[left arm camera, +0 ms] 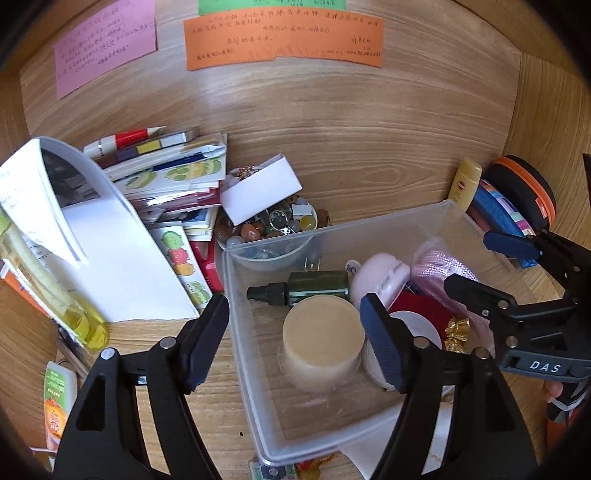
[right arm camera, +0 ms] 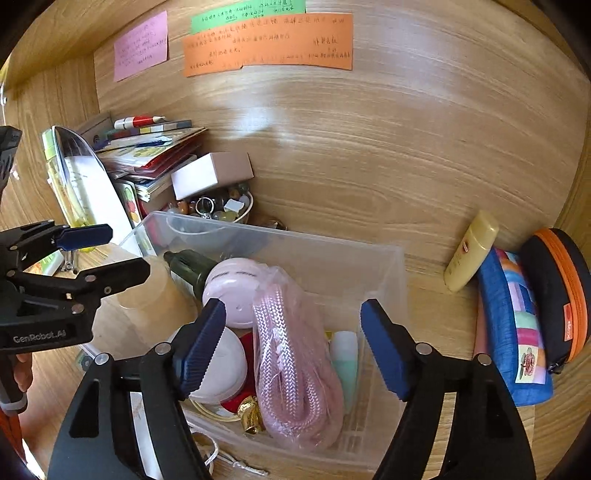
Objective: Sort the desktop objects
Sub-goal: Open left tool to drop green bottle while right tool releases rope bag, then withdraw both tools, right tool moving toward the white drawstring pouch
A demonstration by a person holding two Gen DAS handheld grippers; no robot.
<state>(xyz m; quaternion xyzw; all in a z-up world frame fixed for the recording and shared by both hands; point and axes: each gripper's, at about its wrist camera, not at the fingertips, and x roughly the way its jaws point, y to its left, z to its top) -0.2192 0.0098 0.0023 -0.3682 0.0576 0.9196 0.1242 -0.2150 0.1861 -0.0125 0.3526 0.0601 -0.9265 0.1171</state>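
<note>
one clear plastic bin (right arm camera: 384,266) stands on the table (left arm camera: 369,155). inside it: one dark green dropper bottle (left arm camera: 310,288), one tan round block (left arm camera: 321,343), one pale pink round case (right arm camera: 236,291), one bagged coil of pink cord (right arm camera: 295,369), one mint tube (right arm camera: 345,362), one white round container (right arm camera: 225,365) and one gold-foil piece (right arm camera: 251,410). three paper notes are stuck on the back wall: one pink (left arm camera: 103,44), one orange (left arm camera: 284,37), one green (right arm camera: 247,13). one bowl of beads (left arm camera: 273,225), too many to count, carries one white box (left arm camera: 258,192). one yellow tube (right arm camera: 471,251), one blue pouch (right arm camera: 509,325), one orange-zipped case (right arm camera: 557,291). two grippers, the left gripper (left arm camera: 295,343) and the right gripper (right arm camera: 293,347), with two fingers each.
</note>
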